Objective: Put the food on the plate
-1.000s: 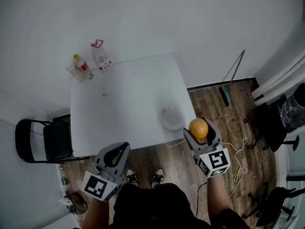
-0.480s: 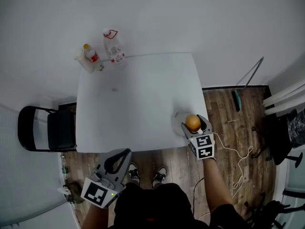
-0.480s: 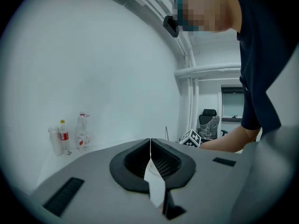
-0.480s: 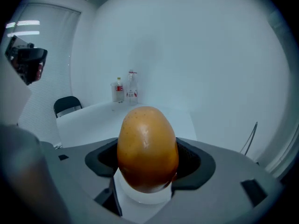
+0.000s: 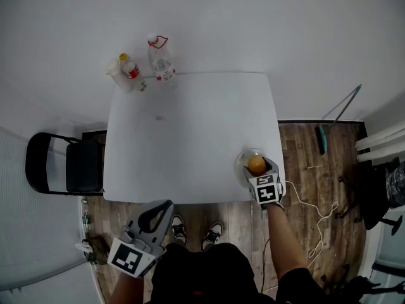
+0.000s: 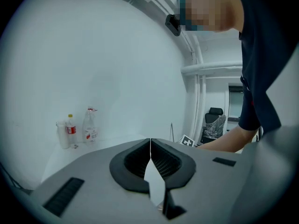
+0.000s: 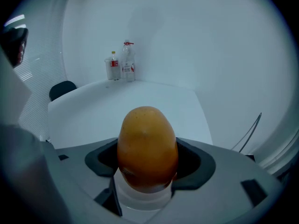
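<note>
My right gripper (image 5: 257,166) is shut on an orange fruit (image 5: 256,164), holding it directly over the small clear plate (image 5: 241,162) at the table's near right corner. In the right gripper view the orange fruit (image 7: 147,148) fills the space between the jaws, and the plate (image 7: 142,200) shows pale just beneath it. My left gripper (image 5: 155,213) hangs below the table's near edge, off the table. In the left gripper view its jaws (image 6: 150,146) meet at the tips with nothing between them.
The white table (image 5: 183,132) carries two bottles (image 5: 161,59) and a cup (image 5: 116,73) at its far left corner. A black chair (image 5: 63,166) stands to the left. A broom (image 5: 329,122) leans on the wall to the right, and a cable (image 5: 316,217) lies on the wooden floor.
My right gripper has carried the orange fruit from beside the table's right edge inward until it sits over the plate. The left gripper has stayed low and off the table.
</note>
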`<state>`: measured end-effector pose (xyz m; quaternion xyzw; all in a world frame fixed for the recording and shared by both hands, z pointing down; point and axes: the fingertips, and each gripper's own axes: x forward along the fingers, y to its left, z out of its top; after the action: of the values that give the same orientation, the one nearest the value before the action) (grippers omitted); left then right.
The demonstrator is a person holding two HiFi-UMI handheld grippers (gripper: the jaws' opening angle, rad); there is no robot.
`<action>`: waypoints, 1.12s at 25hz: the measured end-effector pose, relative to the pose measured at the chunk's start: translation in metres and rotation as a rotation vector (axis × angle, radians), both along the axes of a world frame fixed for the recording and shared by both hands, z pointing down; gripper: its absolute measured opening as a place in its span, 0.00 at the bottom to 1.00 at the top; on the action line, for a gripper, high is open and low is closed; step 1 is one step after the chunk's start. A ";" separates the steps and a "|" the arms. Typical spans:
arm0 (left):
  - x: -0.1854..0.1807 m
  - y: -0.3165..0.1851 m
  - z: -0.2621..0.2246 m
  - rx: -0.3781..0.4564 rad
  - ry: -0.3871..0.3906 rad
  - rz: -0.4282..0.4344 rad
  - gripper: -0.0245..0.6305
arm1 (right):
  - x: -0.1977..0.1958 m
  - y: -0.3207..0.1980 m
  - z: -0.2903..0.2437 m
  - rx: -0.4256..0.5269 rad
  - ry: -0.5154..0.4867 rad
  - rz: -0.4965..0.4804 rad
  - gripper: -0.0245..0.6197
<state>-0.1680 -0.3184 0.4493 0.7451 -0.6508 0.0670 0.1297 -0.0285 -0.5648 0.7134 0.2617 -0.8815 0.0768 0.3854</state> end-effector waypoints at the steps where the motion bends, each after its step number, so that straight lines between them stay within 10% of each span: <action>1: 0.000 0.000 0.000 -0.002 0.001 0.000 0.07 | 0.000 0.000 0.004 -0.007 0.009 -0.001 0.56; 14: -0.007 0.004 -0.002 -0.001 -0.012 0.014 0.07 | 0.002 0.007 -0.018 0.033 -0.032 -0.006 0.58; 22: -0.004 0.014 -0.034 0.076 -0.008 0.073 0.07 | 0.011 0.047 -0.206 0.309 -0.458 0.050 0.55; 28: -0.006 0.022 -0.064 0.145 -0.014 0.140 0.07 | 0.028 0.105 -0.304 0.470 -0.608 0.105 0.26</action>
<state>-0.1739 -0.2962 0.3856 0.7956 -0.6013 0.0340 0.0658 -0.0005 -0.4598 0.4091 0.3529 -0.9345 -0.0337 0.0316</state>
